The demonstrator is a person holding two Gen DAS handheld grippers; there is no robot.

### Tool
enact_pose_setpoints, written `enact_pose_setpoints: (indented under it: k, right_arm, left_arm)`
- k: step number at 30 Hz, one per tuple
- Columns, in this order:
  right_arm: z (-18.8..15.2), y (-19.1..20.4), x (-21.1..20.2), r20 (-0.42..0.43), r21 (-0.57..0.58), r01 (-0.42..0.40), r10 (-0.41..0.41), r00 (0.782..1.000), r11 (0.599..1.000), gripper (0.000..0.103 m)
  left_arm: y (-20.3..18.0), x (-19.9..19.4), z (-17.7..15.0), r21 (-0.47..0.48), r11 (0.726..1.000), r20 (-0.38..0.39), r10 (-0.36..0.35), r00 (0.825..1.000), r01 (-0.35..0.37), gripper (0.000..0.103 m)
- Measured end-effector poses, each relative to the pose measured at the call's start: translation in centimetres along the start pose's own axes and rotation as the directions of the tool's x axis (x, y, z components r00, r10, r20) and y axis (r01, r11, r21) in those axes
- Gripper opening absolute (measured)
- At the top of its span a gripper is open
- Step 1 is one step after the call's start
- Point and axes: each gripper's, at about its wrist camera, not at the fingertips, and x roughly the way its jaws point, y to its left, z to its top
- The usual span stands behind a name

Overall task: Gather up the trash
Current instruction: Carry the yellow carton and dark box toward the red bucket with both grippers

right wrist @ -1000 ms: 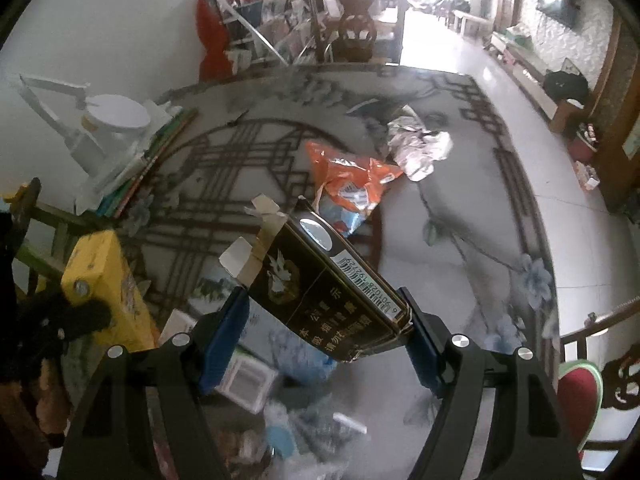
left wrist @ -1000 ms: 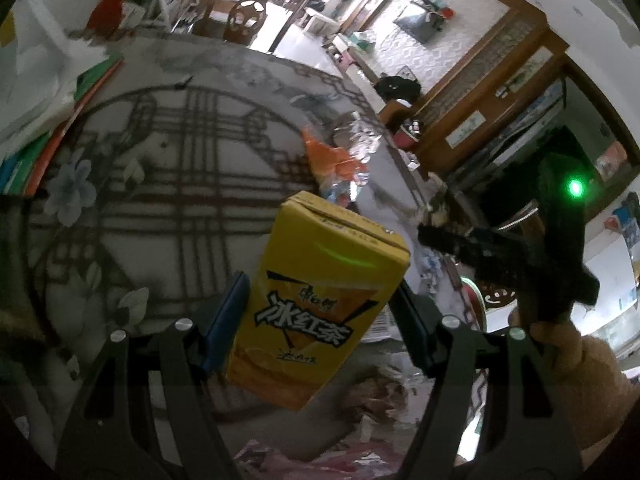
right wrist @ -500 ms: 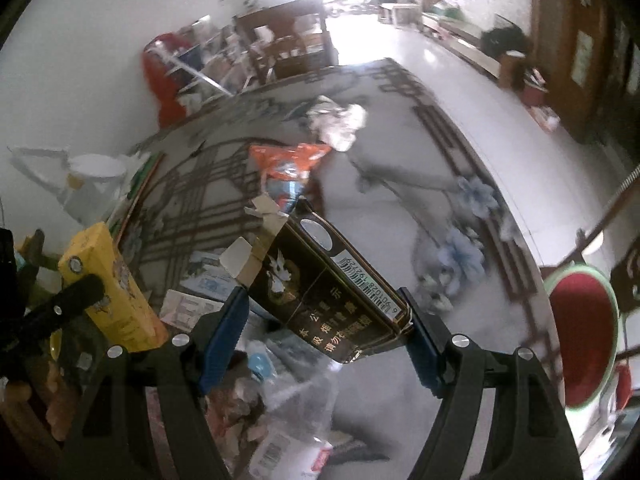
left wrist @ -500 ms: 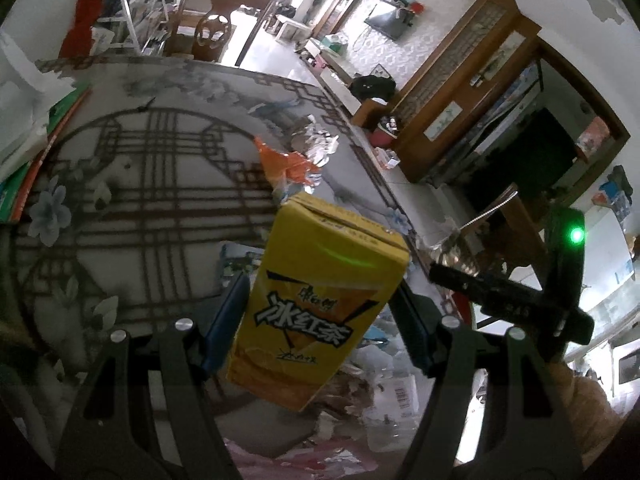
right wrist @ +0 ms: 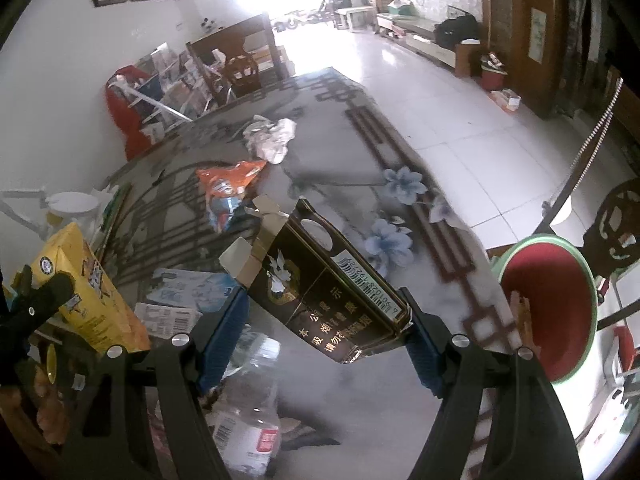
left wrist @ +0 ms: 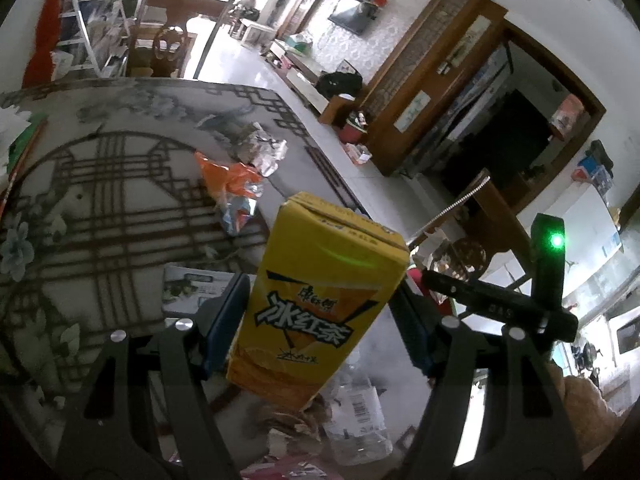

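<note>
Meanwhile the left hand-held gripper [left wrist: 320, 320] pinched a yellow iced-tea carton [left wrist: 320, 300]; the right hand-held gripper [right wrist: 324, 332] clamped a black-and-gold cardboard cigarette box [right wrist: 328, 280].

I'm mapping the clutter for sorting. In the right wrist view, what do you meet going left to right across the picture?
yellow drink carton → orange snack wrapper → black cigarette box held in the right gripper → red bin with green rim

The yellow drink carton [left wrist: 316, 304] is showing "冰红茶" across its front; beside it, the black cigarette carton [right wrist: 328, 292] is showing "吸烟" and barcode digits "6901028".
</note>
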Motion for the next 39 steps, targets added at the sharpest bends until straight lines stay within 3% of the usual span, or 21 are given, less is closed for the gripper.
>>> enact_pose_setpoints:
  k: [18,29,39]
  right_arm:
    - [0.6,-5.2,-0.4,-0.003,0.034,-0.016,0.016,1.000,0.999,0.072]
    - [1.4,-14.0,-2.9,0.008,0.071,0.030,-0.030,1.000,0.997,0.072]
    - [0.6,-23.6,-5.0,0.008,0.180,0.065,-0.068,0.998,0.982,0.072]
  left_arm:
    - [-4.9,3.2,0.4,0.018,1.000,-0.010,0.009,1.000,-0.009,0.067]
    - [-11.9,9.7,1.6,0.052,0.997,-0.033,-0.051,0.998,0.052,0.067]
    - [-20.7,17.1,1.8,0.136,0.982,-0.111,-0.118,0.987,0.133,0.067]
